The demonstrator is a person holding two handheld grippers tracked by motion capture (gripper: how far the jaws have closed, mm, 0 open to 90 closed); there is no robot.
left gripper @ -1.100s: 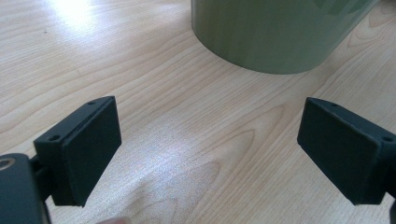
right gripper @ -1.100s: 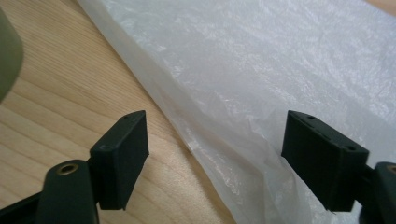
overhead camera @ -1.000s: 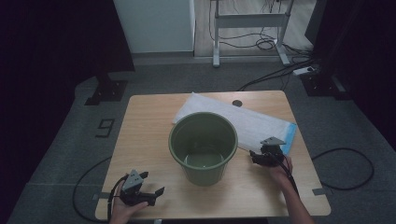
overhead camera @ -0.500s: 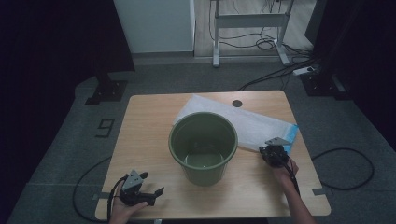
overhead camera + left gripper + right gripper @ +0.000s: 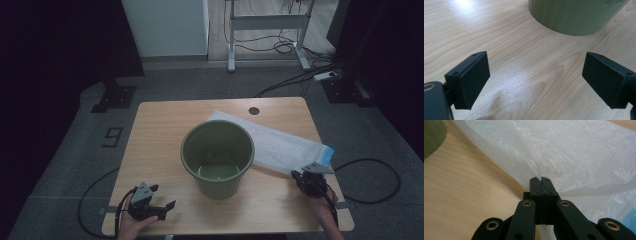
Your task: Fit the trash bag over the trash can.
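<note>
Plastic is caught now: the right claw (image 5: 541, 179) has just been closed, and its jaws are pressed flat together on the near edge of the white plastic bag (image 5: 564, 152), a thin fold of film pinched between the tips. In the high view the right claw (image 5: 311, 178) is seen nearer the bench's right corner than a second ago, when it was poised open closer to the bucket; the bag's blue-tipped end (image 5: 326, 156) lies just beyond it. The rest of the bag is spread away from the claw, running behind the green bucket (image 5: 218, 156), which stands upright and empty off to the claw's left.

The left claw (image 5: 159, 201) is held apart, jaws wide with nothing between them, and has been kept where it was, low over the bare bench (image 5: 524, 75) with the bucket's wall (image 5: 574, 15) just ahead of it.

A grip has been won, it seems, so the bag can be drawn free and, by the look of things, opened toward the bucket. The pinch is thin, though, and a slip is to be watched for once the film is pulled.
</note>
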